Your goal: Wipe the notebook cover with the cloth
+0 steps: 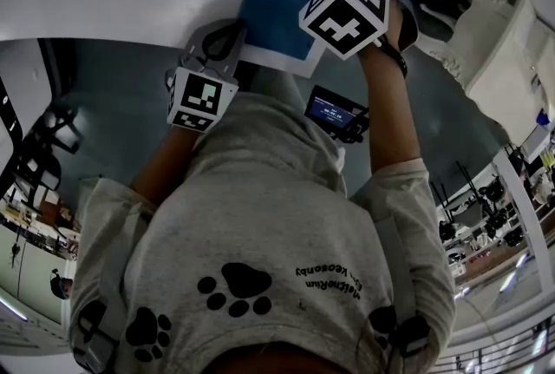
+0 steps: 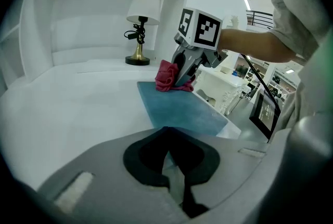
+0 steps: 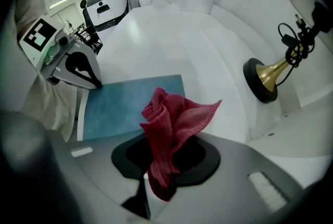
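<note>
The blue notebook [image 1: 276, 12] lies flat on the white table [image 2: 73, 108]. At its far end my right gripper [image 3: 161, 140] is shut on a bunched red cloth [image 3: 171, 119], and the cloth [image 2: 169, 77] rests on the cover [image 2: 182, 108]. In the left gripper view the right gripper [image 2: 184, 76] points down onto that far edge. My left gripper [image 2: 167, 132] sits at the notebook's near corner, jaws shut with the pale corner edge caught between them. The right gripper view shows it [image 3: 78, 69] at that corner of the notebook [image 3: 130, 103].
A lamp with a white shade and a brass base [image 3: 268, 80] stands against the back wall beyond the notebook. A white chair [image 1: 486, 25] is right of the table. A small dark screen [image 1: 334, 112] hangs at the person's chest.
</note>
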`<state>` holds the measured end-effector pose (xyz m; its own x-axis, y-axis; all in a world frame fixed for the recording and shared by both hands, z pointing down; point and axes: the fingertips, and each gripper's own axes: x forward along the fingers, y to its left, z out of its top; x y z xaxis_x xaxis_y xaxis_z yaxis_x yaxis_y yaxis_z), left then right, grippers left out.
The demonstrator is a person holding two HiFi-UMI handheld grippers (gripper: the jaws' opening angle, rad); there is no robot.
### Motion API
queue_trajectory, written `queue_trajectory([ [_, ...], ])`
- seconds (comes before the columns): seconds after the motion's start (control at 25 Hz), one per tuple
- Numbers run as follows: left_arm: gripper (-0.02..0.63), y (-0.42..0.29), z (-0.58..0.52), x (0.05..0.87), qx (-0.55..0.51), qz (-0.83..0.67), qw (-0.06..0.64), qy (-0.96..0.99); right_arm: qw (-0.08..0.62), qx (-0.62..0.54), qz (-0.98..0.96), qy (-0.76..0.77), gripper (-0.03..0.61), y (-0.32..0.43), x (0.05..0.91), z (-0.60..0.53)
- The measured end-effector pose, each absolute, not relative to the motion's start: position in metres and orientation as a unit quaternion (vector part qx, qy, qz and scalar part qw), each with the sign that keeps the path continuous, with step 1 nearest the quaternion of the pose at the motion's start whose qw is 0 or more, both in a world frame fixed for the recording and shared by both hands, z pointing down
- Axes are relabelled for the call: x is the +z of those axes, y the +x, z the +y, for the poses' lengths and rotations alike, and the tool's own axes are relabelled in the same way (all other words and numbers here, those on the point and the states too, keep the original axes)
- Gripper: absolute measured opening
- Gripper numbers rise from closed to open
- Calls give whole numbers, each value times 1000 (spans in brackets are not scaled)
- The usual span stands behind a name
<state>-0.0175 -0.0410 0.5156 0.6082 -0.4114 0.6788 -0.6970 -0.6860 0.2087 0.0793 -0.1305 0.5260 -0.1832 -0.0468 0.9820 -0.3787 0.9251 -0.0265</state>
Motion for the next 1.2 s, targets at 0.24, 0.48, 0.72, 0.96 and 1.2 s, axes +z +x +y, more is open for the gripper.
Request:
queue_trajectory([
  [0.24, -9, -17, -41, 515, 306, -318, 233, 867, 636, 152, -739, 165, 87, 115, 527, -120],
  [0.48, -9, -17, -41, 515, 307, -313, 230, 869, 667, 169, -703, 180, 87, 158, 535, -102],
  [0.72, -9, -16, -40, 515, 309, -305, 228, 872, 681, 198, -676, 201, 87, 196, 538, -80],
  [0.96, -9, -14, -39, 515, 309, -301, 227, 873, 628, 196, -710, 251, 87, 181, 499, -89],
  [1.2, -9, -13, -39, 516, 307, -303, 228, 873, 582, 147, -762, 245, 87, 122, 465, -105],
])
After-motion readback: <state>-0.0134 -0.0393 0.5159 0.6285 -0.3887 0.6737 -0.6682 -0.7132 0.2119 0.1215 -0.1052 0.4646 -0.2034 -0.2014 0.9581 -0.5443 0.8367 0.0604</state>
